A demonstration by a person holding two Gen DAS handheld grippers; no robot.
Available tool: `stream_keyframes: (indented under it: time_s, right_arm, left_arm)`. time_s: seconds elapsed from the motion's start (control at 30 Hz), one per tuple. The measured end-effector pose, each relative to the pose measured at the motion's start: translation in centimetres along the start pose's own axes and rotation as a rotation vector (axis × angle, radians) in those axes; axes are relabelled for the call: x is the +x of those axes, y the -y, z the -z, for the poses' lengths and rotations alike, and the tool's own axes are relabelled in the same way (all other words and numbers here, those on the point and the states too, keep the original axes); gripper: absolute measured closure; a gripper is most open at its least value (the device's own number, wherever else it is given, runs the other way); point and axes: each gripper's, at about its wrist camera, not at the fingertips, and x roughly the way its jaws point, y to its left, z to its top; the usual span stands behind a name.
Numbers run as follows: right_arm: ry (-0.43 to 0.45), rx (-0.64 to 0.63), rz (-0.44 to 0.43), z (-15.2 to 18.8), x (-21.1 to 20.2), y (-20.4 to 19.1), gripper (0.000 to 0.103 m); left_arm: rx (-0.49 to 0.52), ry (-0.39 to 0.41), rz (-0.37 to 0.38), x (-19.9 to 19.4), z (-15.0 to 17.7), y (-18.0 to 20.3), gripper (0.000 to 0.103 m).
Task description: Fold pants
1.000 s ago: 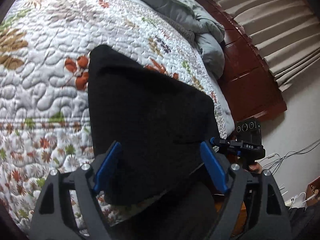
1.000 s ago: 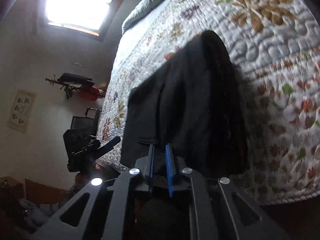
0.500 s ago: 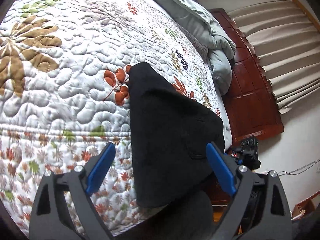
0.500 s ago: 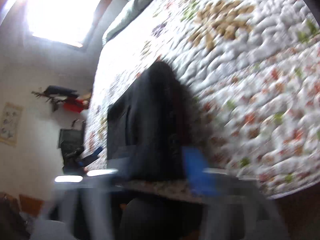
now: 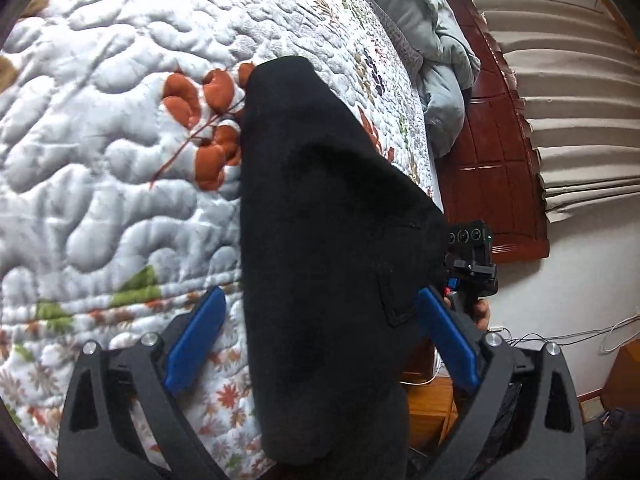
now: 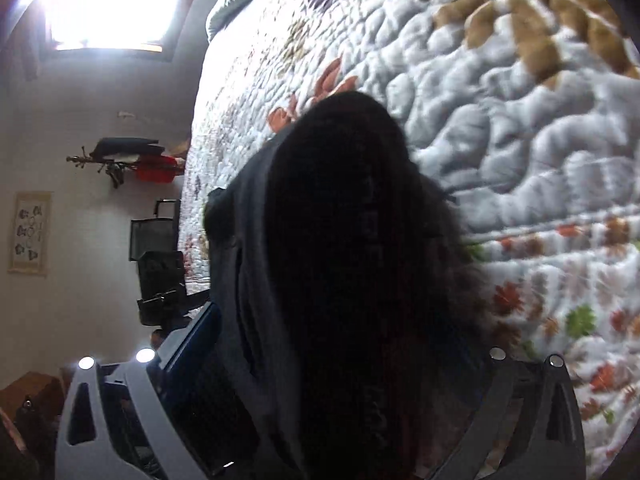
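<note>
On the quilted bedspread [image 5: 100,128], near its edge, the black pants [image 5: 328,248] lie folded; the left gripper [image 5: 320,336] and right gripper [image 6: 332,352] are spread, grasping nothing; the 2 edges should be squared and creases pressed flat.

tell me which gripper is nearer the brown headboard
Right. In the left view the right gripper sits off the bed edge just below the headboard; the left gripper straddles the black pants farther back.

We see soft daylight in the left wrist view, sharp but bowed at the rim. In the right wrist view the window [image 6: 108,4] glares white at eleven o'clock; the pants [image 6: 360,280] read near-black, slightly blurred.
</note>
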Motion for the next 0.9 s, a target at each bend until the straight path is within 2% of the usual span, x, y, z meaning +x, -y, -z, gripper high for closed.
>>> stream_keyframes:
  time_s: [0.07,0.17,0.23,0.27,0.3,0.33,0.4,0.43,0.47,0.5,0.57,0.73,0.9]
  right_arm:
    - [-0.012,-0.009,0.006,-0.1,0.8,-0.5,0.003]
    - [-0.020,-0.037,0.005,-0.1,1.6,-1.3,0.003]
    - [-0.015,-0.010,0.003,-0.3,1.4,-0.5,0.013]
    - [-0.010,-0.007,0.002,-0.1,1.3,-0.5,0.014]
    - [-0.010,-0.028,0.019,0.1,1.5,-1.1,0.014]
    - [-0.014,-0.055,0.039,0.3,1.7,-1.7,0.016]
    - [-0.021,-0.079,0.059,0.7,1.8,-2.7,0.022]
    - [-0.018,-0.078,0.068,0.8,1.9,-2.7,0.034]
    - [-0.015,-0.071,0.067,0.8,1.9,-2.6,0.044]
    - [-0.011,-0.076,0.066,1.0,1.8,-2.6,0.047]
    - [0.005,-0.085,0.067,1.3,1.7,-2.9,0.054]
    - [0.044,-0.098,0.083,1.5,1.1,-4.9,0.061]
    - [0.067,-0.118,0.097,2.0,0.7,-7.2,0.064]
  left_arm:
    - [0.008,-0.021,0.028,0.7,-0.1,0.6,0.006]
    - [0.036,-0.044,0.001,1.7,-0.1,1.0,0.006]
    - [0.020,-0.055,-0.017,2.0,-0.2,0.6,0.007]
    - [0.013,-0.053,-0.022,1.9,-0.2,1.0,0.008]
    - [0.011,-0.051,-0.038,2.0,-0.1,1.2,0.010]
    - [0.012,-0.047,-0.070,2.0,0.0,1.4,0.026]
    - [0.004,-0.044,-0.122,2.1,0.2,1.4,0.039]
    - [0.000,-0.037,-0.147,2.0,0.3,1.4,0.049]
    - [-0.002,-0.033,-0.159,1.8,0.3,1.3,0.051]
    - [-0.003,-0.027,-0.166,1.7,0.3,1.2,0.057]
    - [0.006,-0.014,-0.189,1.5,0.4,1.4,0.061]
    - [0.051,0.011,-0.241,1.4,0.1,2.8,0.070]
    - [0.114,0.025,-0.274,0.6,-0.2,4.4,0.073]
